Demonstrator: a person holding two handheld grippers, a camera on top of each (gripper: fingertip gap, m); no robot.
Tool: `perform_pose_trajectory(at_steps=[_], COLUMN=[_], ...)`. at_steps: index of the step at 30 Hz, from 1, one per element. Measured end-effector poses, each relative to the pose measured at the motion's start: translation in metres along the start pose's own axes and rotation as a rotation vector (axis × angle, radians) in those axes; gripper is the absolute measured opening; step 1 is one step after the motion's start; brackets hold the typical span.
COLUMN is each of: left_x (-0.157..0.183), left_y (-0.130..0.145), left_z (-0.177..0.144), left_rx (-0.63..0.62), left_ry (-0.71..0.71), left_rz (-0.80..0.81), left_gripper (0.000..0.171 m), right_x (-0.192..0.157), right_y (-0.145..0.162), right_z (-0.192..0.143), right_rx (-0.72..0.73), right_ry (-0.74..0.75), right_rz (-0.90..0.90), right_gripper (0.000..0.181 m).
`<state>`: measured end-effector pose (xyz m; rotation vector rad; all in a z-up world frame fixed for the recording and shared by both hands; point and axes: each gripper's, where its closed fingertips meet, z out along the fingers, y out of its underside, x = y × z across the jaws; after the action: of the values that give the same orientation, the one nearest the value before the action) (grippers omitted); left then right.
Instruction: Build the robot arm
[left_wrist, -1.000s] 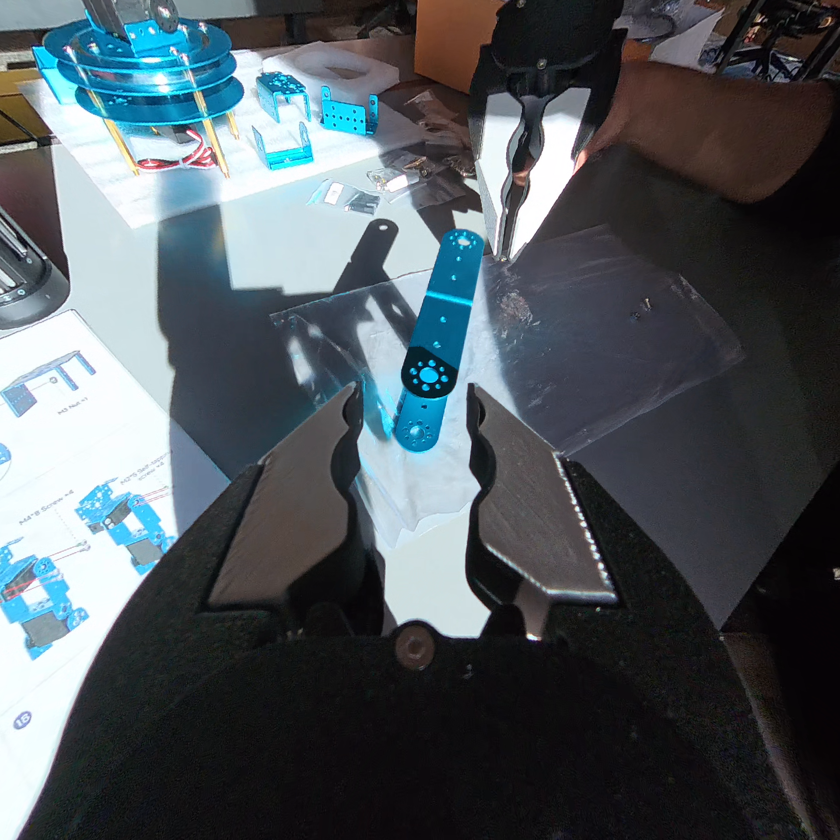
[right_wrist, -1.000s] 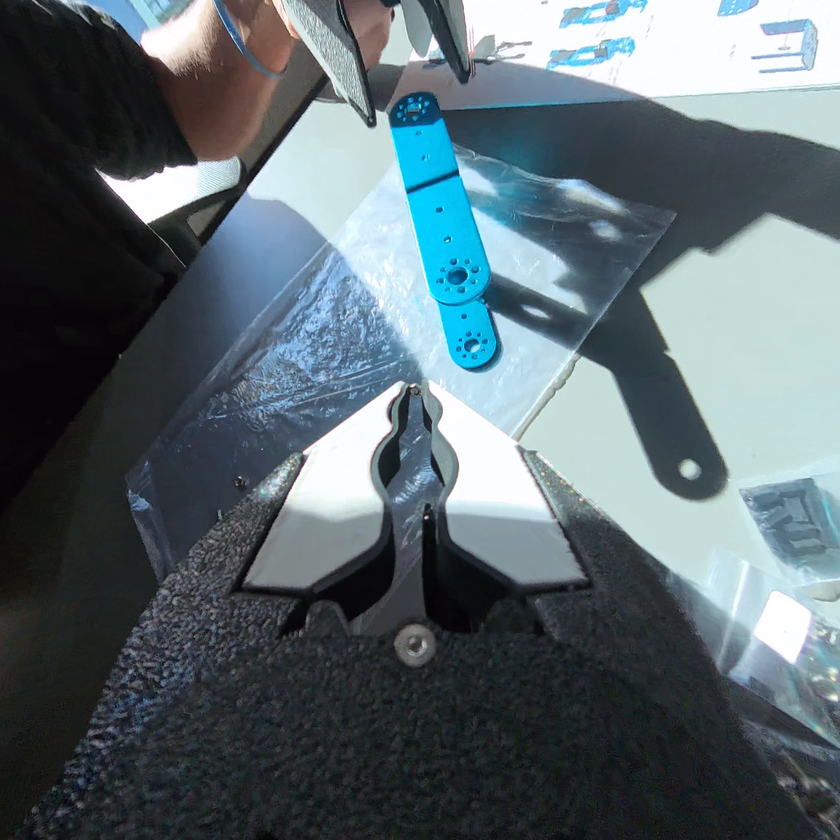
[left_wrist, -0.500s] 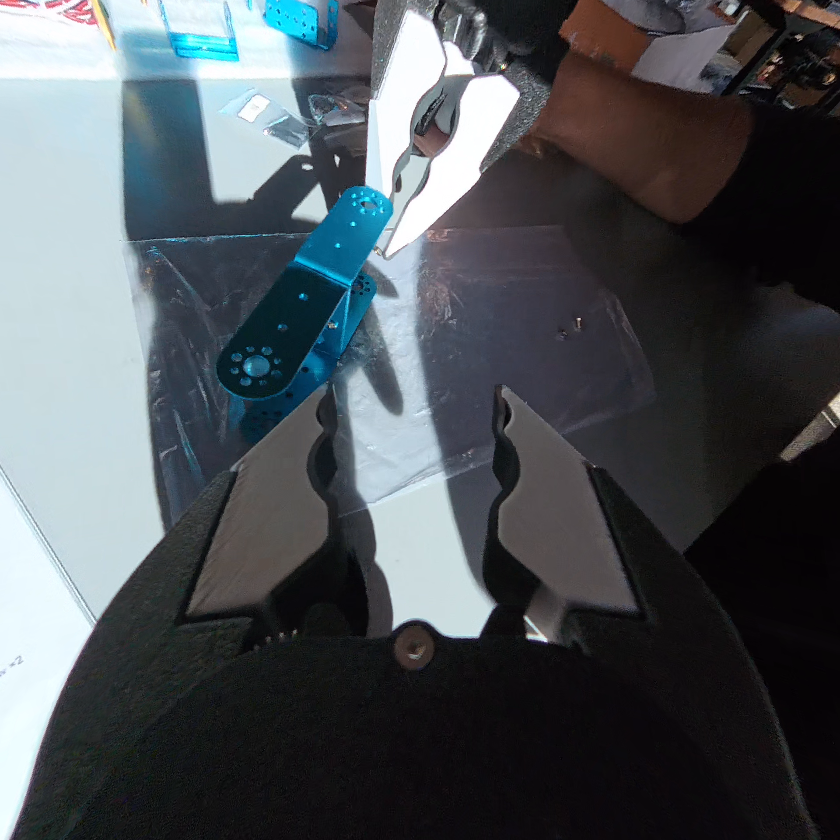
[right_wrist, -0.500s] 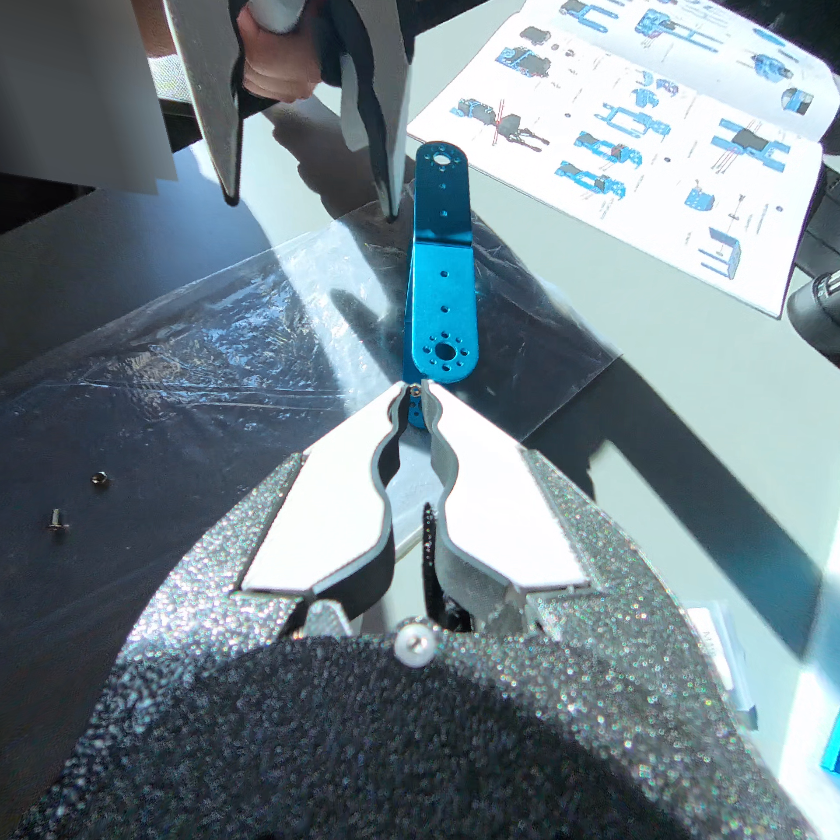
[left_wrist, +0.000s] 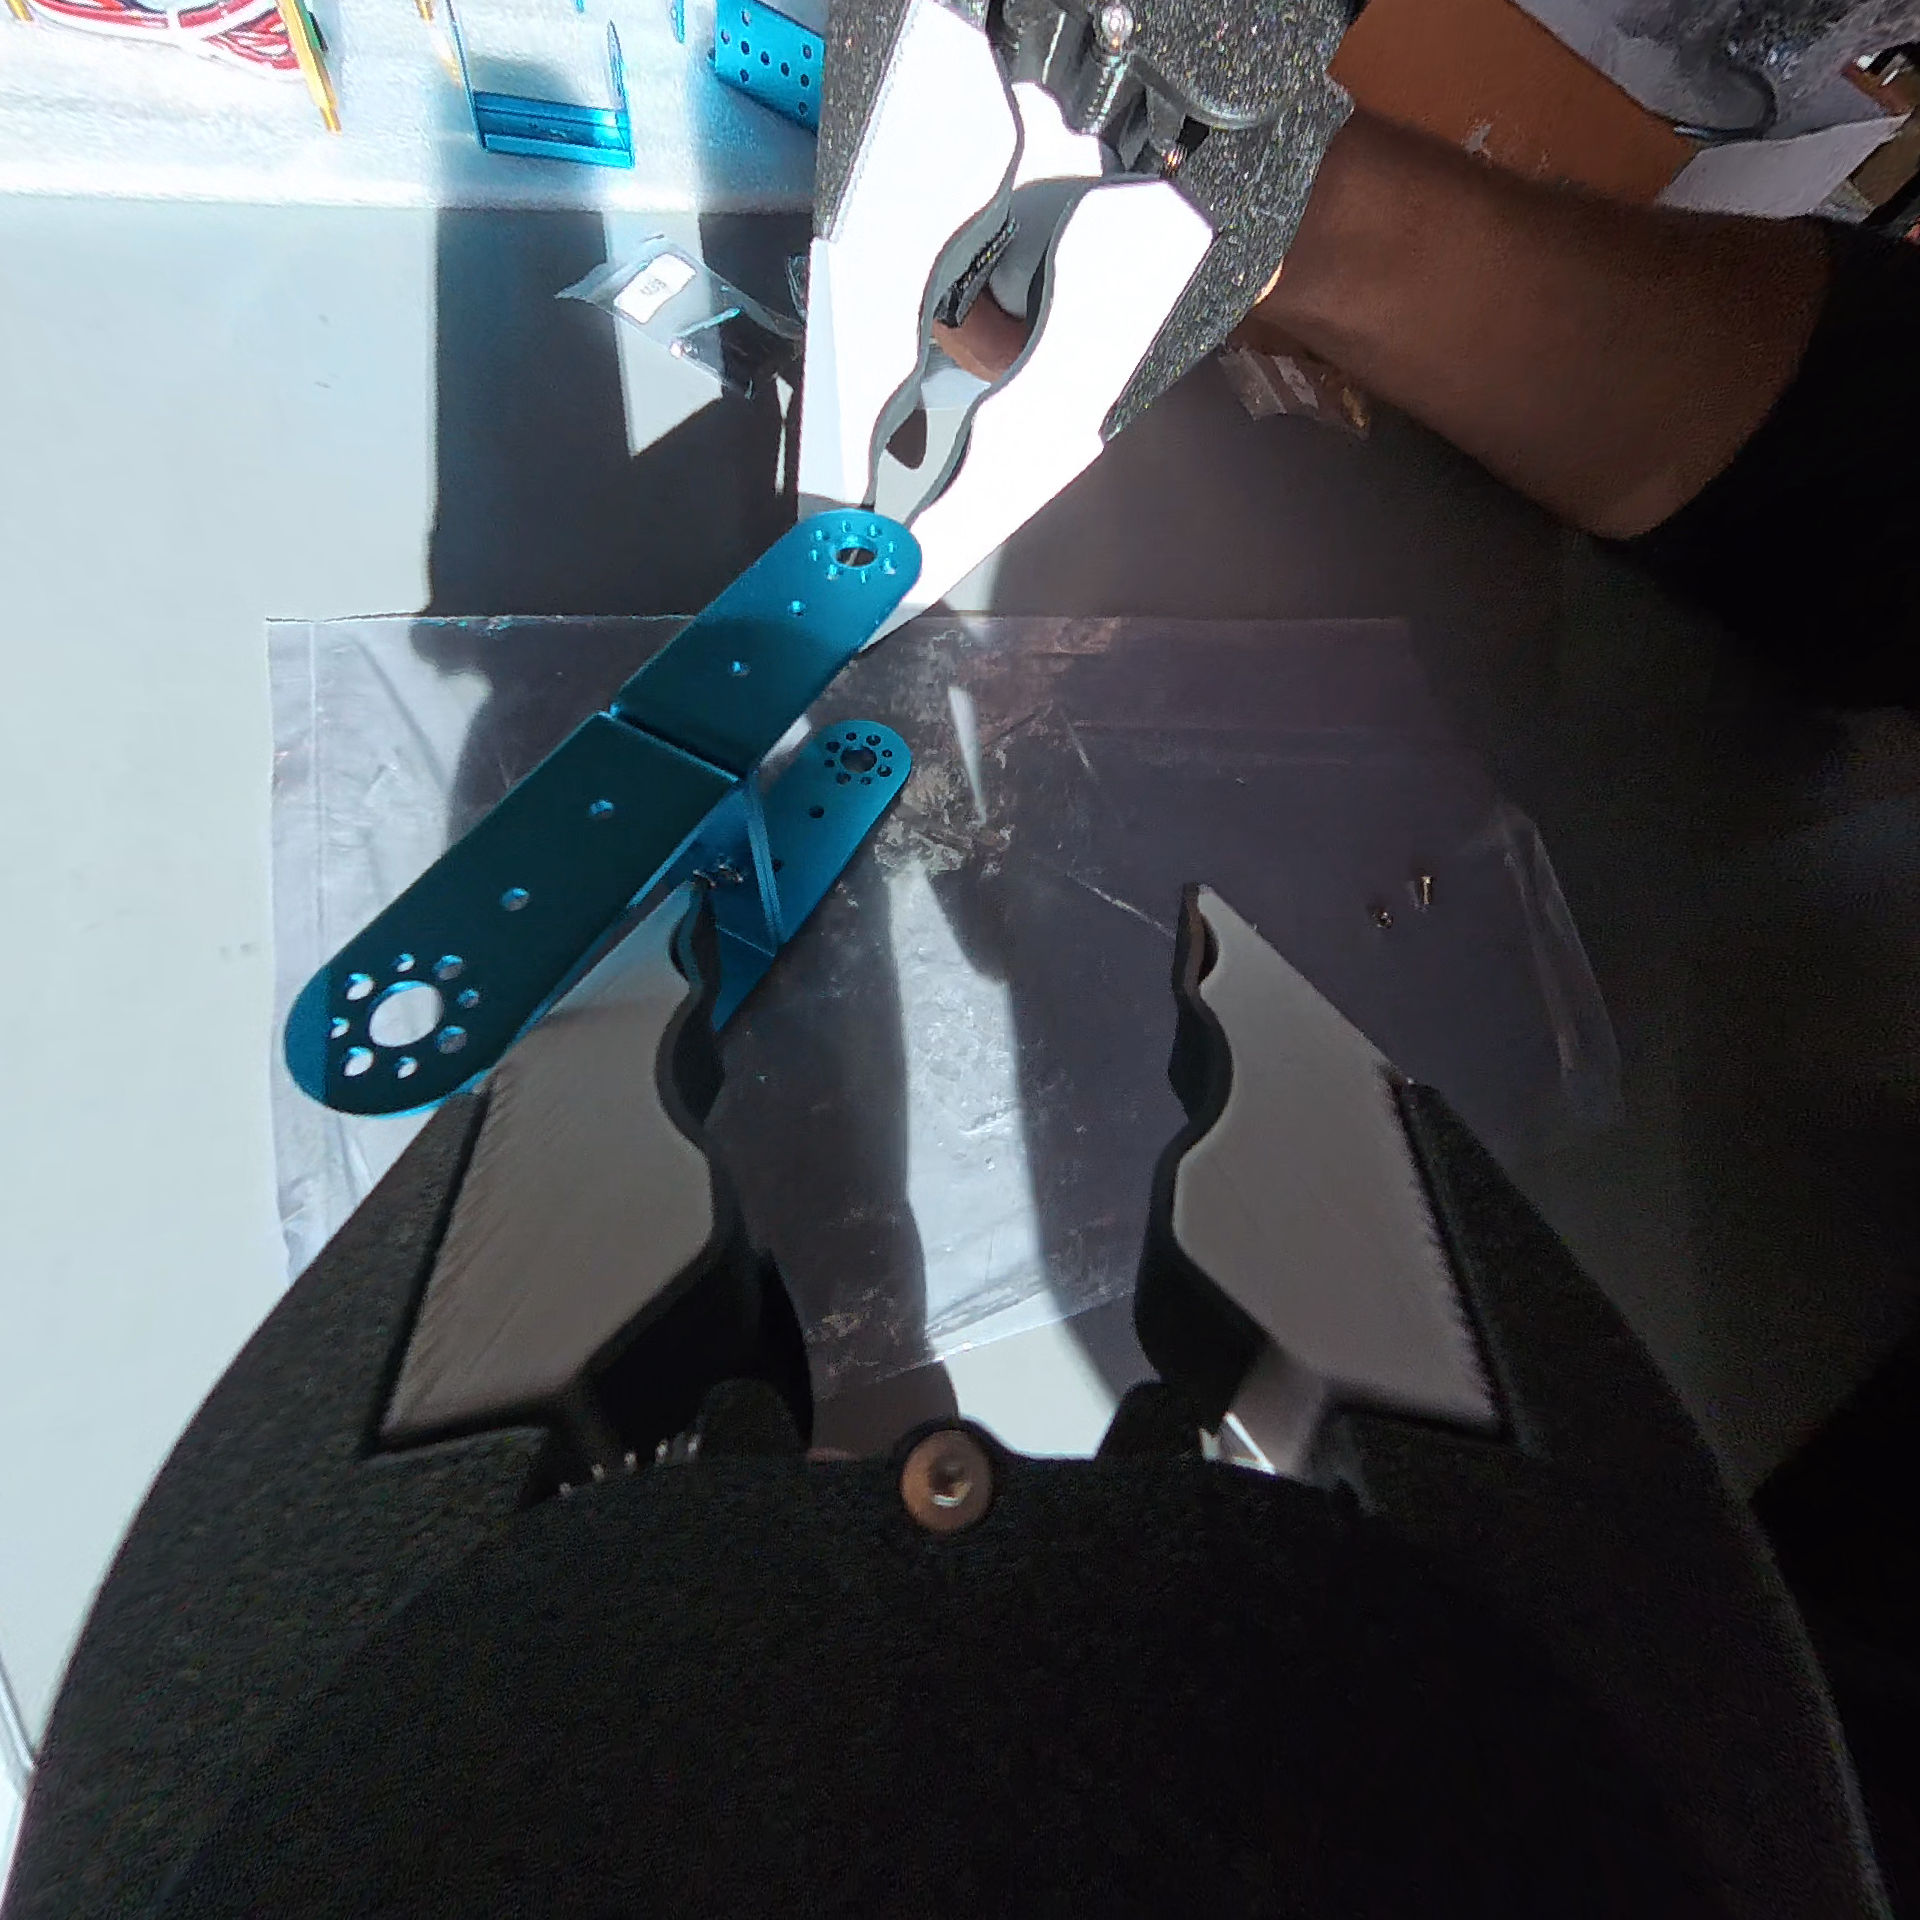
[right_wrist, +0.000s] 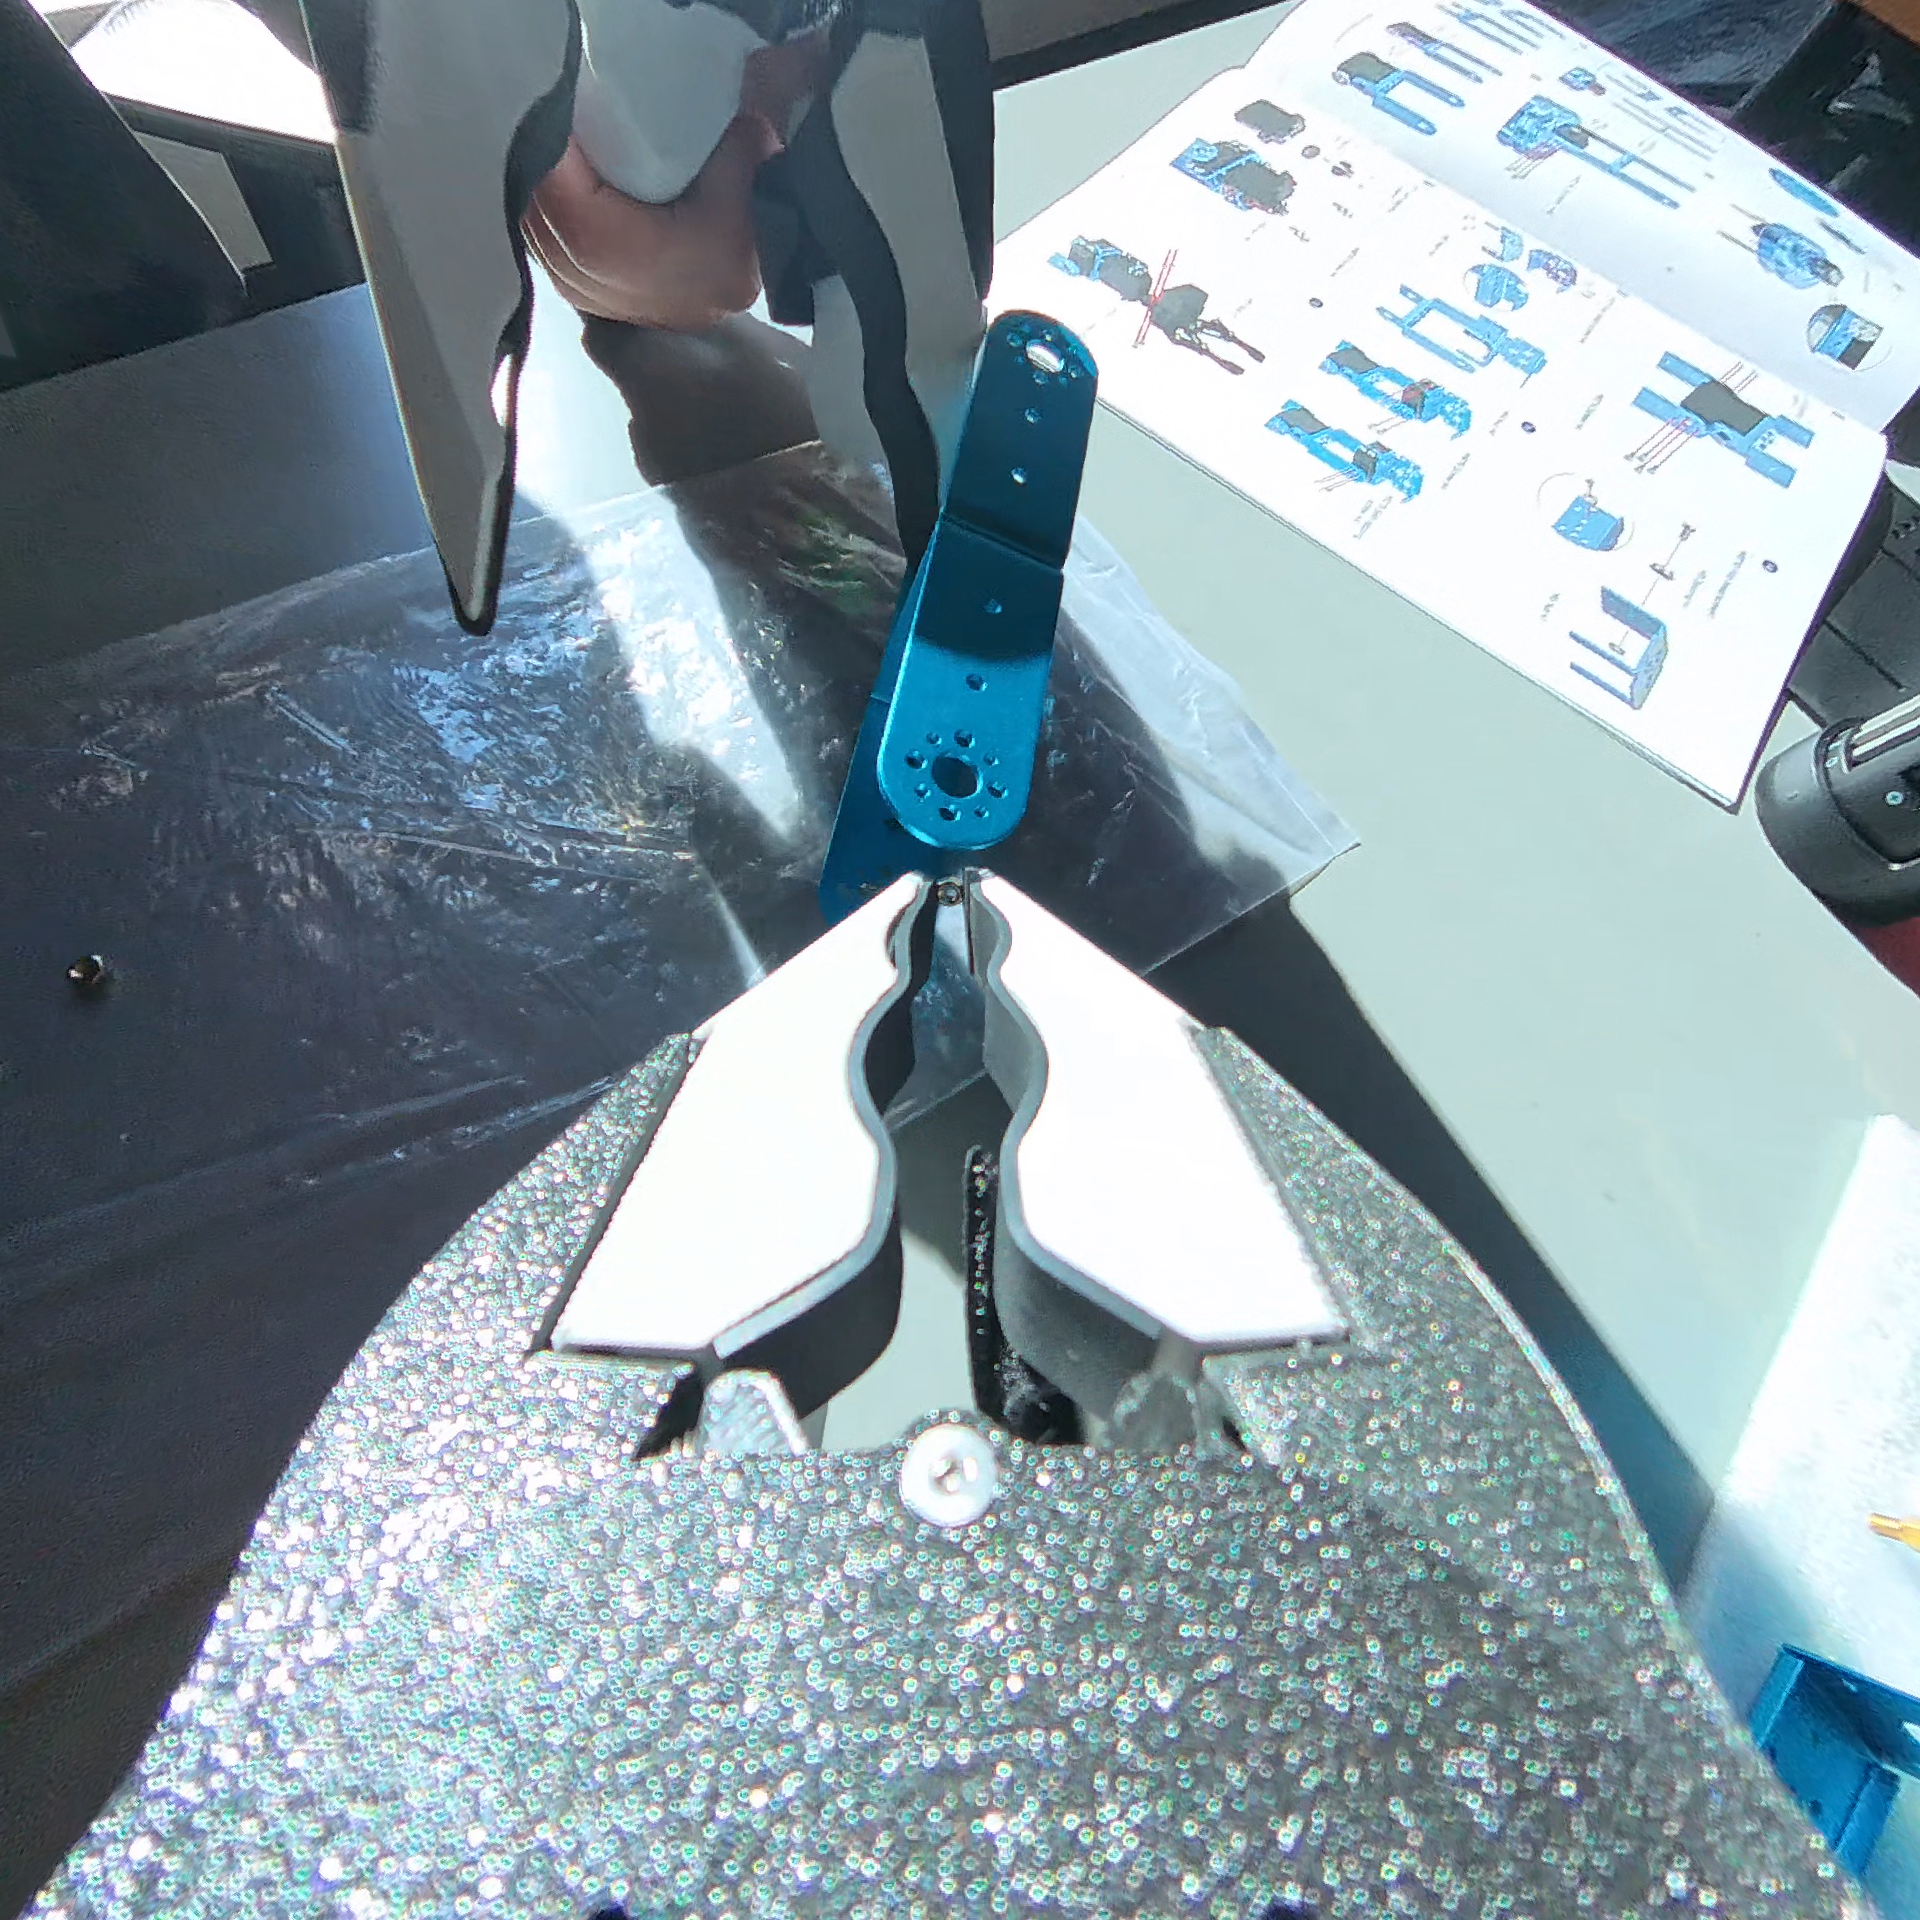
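Observation:
A long blue metal bracket (left_wrist: 582, 862) with round hole patterns at its ends lies tilted on a clear plastic bag (left_wrist: 1039, 1091). My left gripper (left_wrist: 940, 914) is open over the bag, and its left finger (left_wrist: 623, 1091) touches the bracket's side. My right gripper (right_wrist: 945, 894) is shut on a small dark fastener (right_wrist: 945, 888) at its tips, right at the near round end of the bracket (right_wrist: 977, 665). In the left wrist view the right gripper (left_wrist: 883, 509) has its tips at the bracket's far end hole. The left gripper (right_wrist: 696, 540) stands open behind the bracket.
Two tiny loose fasteners (left_wrist: 1403, 904) lie on the bag, and one shows in the right wrist view (right_wrist: 88, 971). An open instruction booklet (right_wrist: 1455, 312) lies beyond the bracket. More blue brackets (left_wrist: 551, 94) and small part bags (left_wrist: 665, 301) sit at the back. A black device (right_wrist: 1849, 810) stands at the right. The grippers' ends are close to 7 cm from one another.
The bracket has turned and tilted up on the bag. My left gripper has come in beside it and opened wider. My right gripper, still shut, has moved up to the bracket's end hole.

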<state>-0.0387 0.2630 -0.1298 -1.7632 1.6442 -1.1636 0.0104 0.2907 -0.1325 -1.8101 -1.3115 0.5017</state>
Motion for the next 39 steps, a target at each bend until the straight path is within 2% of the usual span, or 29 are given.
perform_pose_trajectory(at_steps=[7, 12, 13, 16, 18, 21, 25, 27, 31, 33, 36, 39], left_x=[0.002, 0.004, 0.004, -0.002, -0.022, -0.04, -0.049, -0.055, -0.066, -0.064, -0.065, -0.064], left_y=[0.002, 0.011, 0.013, 0.015, 0.002, -0.006, -0.004, 0.0, -0.012, -0.015, -0.021, -0.021], left_z=[0.001, -0.014, -0.02, -0.041, -0.058, -0.066, -0.061, -0.054, -0.044, -0.039, -0.036, -0.031], left_rx=[-0.012, -0.029, -0.032, -0.025, 0.023, 0.004, -0.063, -0.091, -0.044, -0.026, -0.014, -0.016], left_ry=[-0.01, -0.019, -0.022, -0.046, -0.149, -0.25, -0.313, -0.352, -0.474, -0.465, -0.481, -0.465], left_rz=[0.03, 0.054, 0.078, 0.234, 0.4, 0.66, 0.856, 0.931, 1.084, 1.11, 1.124, 1.159], left_gripper=[0.089, 0.086, 0.08, 0.063, 0.056, 0.057, 0.057, 0.056, 0.035, 0.016, 0.005, 0.001], right_x=[-0.001, -0.006, -0.008, -0.013, -0.016, -0.022, -0.031, -0.035, -0.043, -0.046, -0.05, -0.051], right_y=[0.009, 0.014, 0.012, 0.009, 0.011, 0.011, 0.01, 0.008, 0.002, -0.001, -0.002, -0.004], right_z=[-0.002, -0.008, -0.009, -0.011, -0.013, -0.016, -0.018, -0.019, -0.02, -0.02, -0.02, -0.02], right_rx=[-0.058, -0.072, -0.071, -0.062, -0.081, -0.076, -0.072, -0.061, -0.039, -0.029, -0.031, -0.031], right_ry=[0.052, 0.08, 0.084, 0.085, 0.096, 0.111, 0.135, 0.139, 0.143, 0.145, 0.145, 0.148], right_rz=[0.009, 0.035, 0.037, 0.065, 0.091, 0.128, 0.157, 0.168, 0.183, 0.186, 0.182, 0.178], right_gripper=[0.004, 0.004, 0.005, 0.005, 0.005, 0.005, 0.005, 0.004, 0.004, 0.004, 0.004, 0.004])
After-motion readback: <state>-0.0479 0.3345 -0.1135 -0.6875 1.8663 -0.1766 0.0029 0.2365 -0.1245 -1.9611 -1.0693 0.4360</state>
